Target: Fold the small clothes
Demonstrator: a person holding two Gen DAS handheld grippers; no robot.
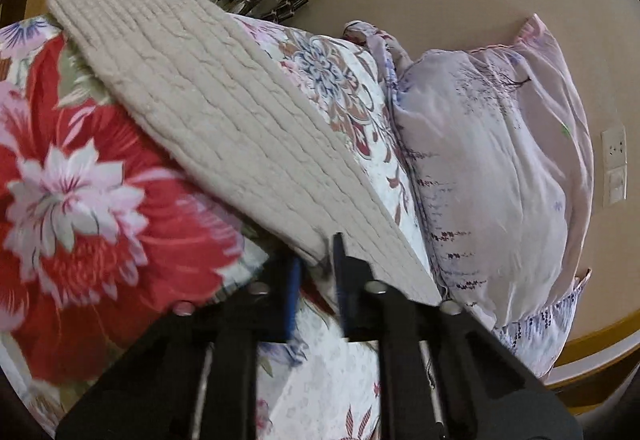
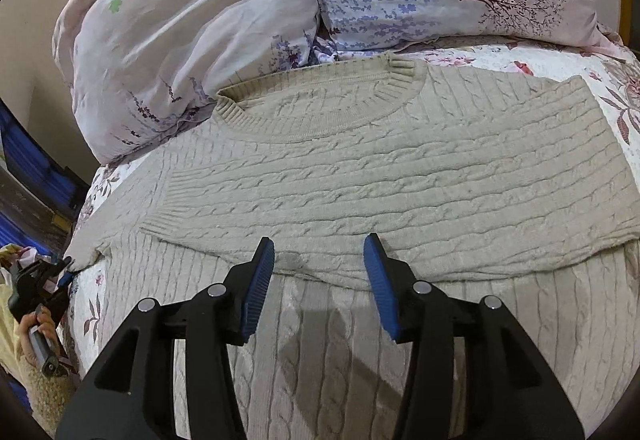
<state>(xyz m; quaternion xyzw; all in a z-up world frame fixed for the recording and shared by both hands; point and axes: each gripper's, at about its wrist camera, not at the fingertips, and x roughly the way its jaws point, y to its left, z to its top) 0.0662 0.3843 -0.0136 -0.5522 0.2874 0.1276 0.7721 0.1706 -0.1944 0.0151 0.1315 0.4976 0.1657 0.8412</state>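
1. Pinching the sweater's (image 2: 360, 176) edge, the left tool (image 1: 316, 272) has its jaws nearly together with knit between them, so that side can be lifted for a fold; the right wrist view shows it at the sweater's far left corner (image 2: 66, 268), held in a hand (image 2: 38, 332).
2. Hovering over the middle, the right tool (image 2: 320, 280) stands about half open and holds nothing; it looks ready to pin or take the cloth there.
3. One sleeve lies folded across the chest, so the fold seems partly done.
4. Spread flat on the bed (image 2: 600, 64), neck toward the pillows (image 2: 200, 20), the sweater has room to be folded.
5. A red floral quilt (image 1: 100, 200) lies just beside the raised edge.
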